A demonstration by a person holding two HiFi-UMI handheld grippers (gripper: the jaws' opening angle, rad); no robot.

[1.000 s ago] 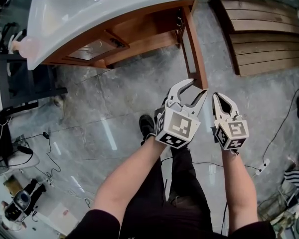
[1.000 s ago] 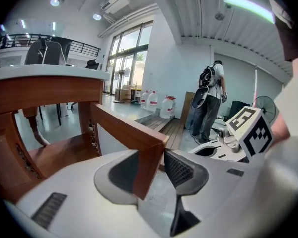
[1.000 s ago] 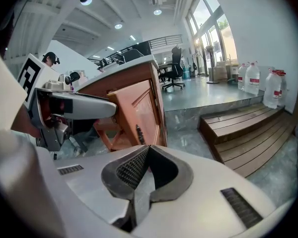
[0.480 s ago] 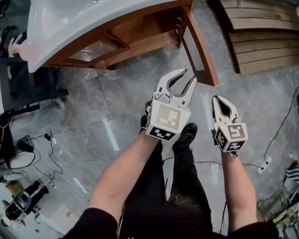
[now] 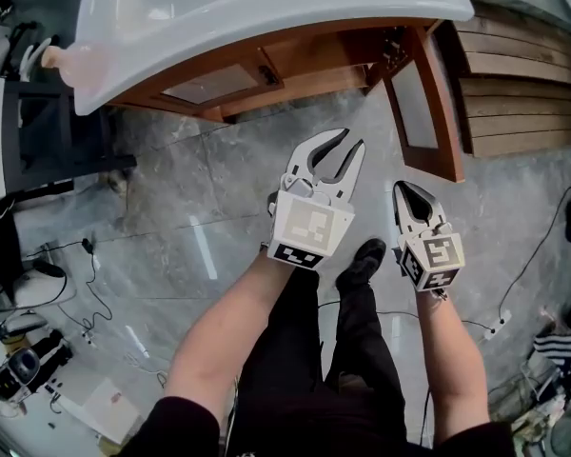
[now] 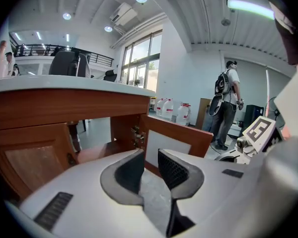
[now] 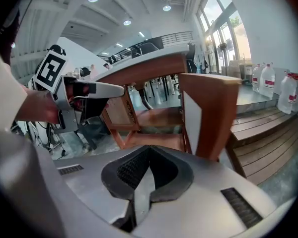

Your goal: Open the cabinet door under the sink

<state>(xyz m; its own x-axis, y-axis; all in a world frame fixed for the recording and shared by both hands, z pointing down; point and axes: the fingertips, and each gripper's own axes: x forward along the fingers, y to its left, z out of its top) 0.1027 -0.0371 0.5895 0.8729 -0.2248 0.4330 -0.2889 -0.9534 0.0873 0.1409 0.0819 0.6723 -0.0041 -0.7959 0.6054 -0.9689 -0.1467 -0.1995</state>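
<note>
The wooden cabinet under the white sink [image 5: 266, 8] has its right door [image 5: 428, 103] swung wide open; the left door [image 5: 219, 82] is closed. My left gripper [image 5: 347, 146] hovers over the floor, short of the open door and apart from it. Its jaws have just been closing, and a narrow gap with nothing in it remains between them [image 6: 150, 155]. My right gripper [image 5: 401, 188] is shut and empty, lower right of the left one. The open door [image 6: 179, 138] stands beyond the left jaws, and the door [image 7: 213, 113] rises just past the shut right jaws [image 7: 148, 150].
A slatted wooden platform [image 5: 523, 84] lies right of the cabinet. A black stand [image 5: 48, 150] sits at left, with cables [image 5: 86, 284] and a power strip [image 5: 500, 324] on the grey floor. A person [image 6: 226, 108] and water bottles [image 6: 171, 110] are in the background.
The left gripper has left the door's edge and drawn back leftward, its jaws narrowing. The door has swung further open. The right gripper has drifted back slightly, still shut.
</note>
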